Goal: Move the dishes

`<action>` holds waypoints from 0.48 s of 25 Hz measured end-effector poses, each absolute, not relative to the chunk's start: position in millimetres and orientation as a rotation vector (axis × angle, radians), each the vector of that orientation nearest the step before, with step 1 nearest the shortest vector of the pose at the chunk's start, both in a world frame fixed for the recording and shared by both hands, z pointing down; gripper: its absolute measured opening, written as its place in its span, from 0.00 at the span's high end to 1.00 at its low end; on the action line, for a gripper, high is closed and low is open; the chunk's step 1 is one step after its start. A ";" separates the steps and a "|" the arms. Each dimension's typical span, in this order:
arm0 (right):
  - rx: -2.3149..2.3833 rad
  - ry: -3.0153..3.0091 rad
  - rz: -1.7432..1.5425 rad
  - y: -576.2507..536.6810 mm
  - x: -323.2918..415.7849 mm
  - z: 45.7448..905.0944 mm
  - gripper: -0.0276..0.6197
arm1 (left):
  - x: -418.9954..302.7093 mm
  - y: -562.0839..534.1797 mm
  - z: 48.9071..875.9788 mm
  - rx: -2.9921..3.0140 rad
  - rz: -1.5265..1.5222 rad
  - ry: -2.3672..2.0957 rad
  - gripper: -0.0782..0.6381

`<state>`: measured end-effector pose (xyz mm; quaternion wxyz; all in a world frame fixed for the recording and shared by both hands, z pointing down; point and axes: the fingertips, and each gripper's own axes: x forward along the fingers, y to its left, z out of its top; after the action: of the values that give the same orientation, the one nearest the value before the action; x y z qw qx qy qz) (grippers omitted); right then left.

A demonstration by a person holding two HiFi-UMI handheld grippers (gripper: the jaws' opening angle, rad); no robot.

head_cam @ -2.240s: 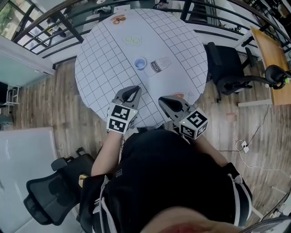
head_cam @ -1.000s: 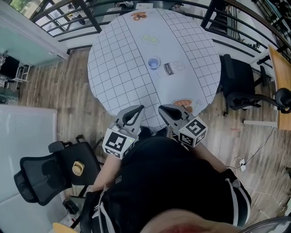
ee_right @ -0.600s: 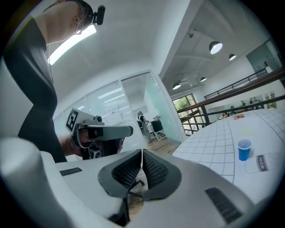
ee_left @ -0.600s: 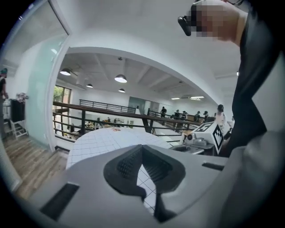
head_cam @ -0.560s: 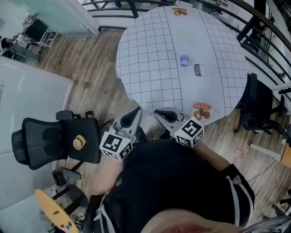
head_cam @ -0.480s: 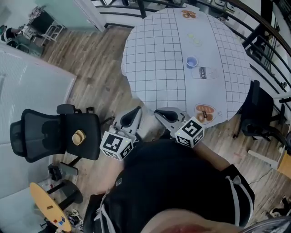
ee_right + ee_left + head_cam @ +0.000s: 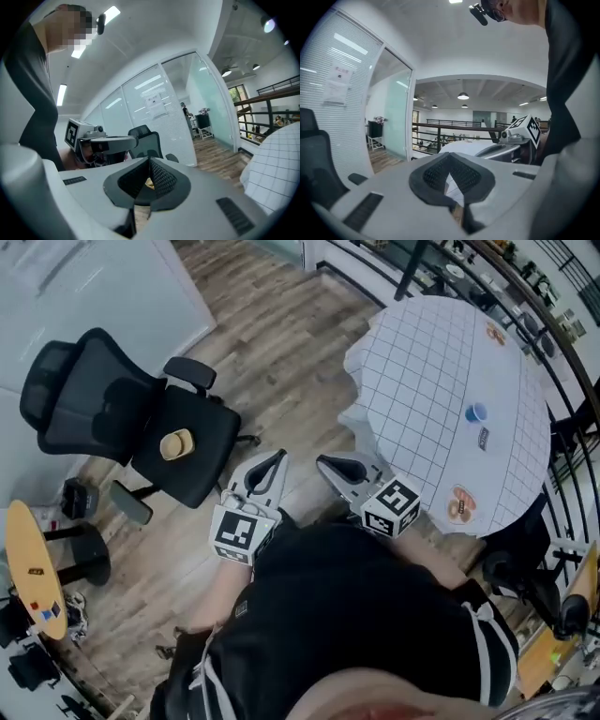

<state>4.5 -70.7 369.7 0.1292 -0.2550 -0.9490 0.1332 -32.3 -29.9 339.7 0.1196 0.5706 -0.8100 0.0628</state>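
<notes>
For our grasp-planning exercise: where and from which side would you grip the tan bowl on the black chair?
Probably its rim, from above: the bowl sits upright, mouth open, on the chair seat, so its wall can be pinched, one side inside, one outside.

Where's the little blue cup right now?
In the head view, the blue cup stands at right on the checked round table, just above a small dark item.

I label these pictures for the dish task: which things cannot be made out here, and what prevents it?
- Head view: the food on the white plate at the near edge of the checked table is too small to name.
- Head view: the tan round thing on the black office chair is too small; bowl or not, unclear.
- Left gripper view: the shut left gripper covers most of the table, so no dishes show.
</notes>
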 end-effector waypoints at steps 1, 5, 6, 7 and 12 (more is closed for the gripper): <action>-0.778 -2.751 0.384 -49.6 -5.2 366.8 0.92 | -40.9 -7.0 340.7 1.626 0.180 -2.389 0.89; -0.904 -2.713 0.365 28.7 -40.8 365.2 0.92 | -72.7 74.7 345.1 1.481 0.173 -2.463 0.88; -0.942 -2.694 0.364 47.9 -47.9 366.7 0.92 | -77.3 93.1 345.0 1.446 0.162 -2.481 0.88; -0.985 -2.671 0.362 67.4 -54.6 368.1 0.92 | -80.9 110.9 344.8 1.412 0.156 -2.498 0.88; -1.196 -2.561 0.311 151.2 -85.3 365.6 0.92 | -103.3 183.7 347.9 1.263 0.132 -2.558 0.88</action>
<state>-85.3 151.2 365.6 0.1487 -0.4158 -0.8907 0.1080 -103.3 183.7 347.9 0.1424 0.4376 -0.8866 0.0458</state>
